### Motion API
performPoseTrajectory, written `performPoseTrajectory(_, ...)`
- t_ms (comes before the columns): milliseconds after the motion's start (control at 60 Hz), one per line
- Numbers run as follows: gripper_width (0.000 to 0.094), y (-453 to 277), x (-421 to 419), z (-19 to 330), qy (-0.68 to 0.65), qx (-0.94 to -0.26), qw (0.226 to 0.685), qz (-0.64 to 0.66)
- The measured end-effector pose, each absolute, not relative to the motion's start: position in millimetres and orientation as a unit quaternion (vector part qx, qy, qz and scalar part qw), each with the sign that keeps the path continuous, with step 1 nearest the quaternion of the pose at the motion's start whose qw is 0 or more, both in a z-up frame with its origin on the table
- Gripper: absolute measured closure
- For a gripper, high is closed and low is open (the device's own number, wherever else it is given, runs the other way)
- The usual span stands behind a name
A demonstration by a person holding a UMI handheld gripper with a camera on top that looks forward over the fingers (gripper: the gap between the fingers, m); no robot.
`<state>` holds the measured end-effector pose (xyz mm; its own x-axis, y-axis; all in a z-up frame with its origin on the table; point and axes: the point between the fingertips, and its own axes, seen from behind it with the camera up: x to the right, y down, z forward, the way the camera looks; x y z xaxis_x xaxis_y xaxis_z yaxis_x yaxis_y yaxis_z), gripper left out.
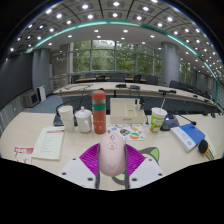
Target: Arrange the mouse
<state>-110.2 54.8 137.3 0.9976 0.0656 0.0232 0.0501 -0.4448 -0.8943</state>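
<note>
A pale pink computer mouse (112, 150) sits between the two purple pads of my gripper (112, 158), which press on its sides. It is held above the near edge of a light table (30, 128). One purple pad (89, 157) shows at the mouse's left, the other at its right. A dark mouse mat (62, 112) lies further out on the table, partly behind the cups.
Beyond the fingers stand a white cup (66, 116), a mug (84, 121), a red-and-green bottle (99, 111) and a green-and-white cup with a straw (158, 118). A paper booklet (48, 144) lies to the left, a blue-and-white box (190, 134) to the right.
</note>
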Motion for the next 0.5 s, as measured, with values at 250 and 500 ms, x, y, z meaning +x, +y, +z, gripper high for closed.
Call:
performPoseTrajectory(250, 0.0613, 92, -37, 31, -0.037, -0.888, 0.458, 0.010)
performPoseTrajectory(500, 0.0392, 87, -25, -7, -0.033, -0.900, 0.434, 0.027)
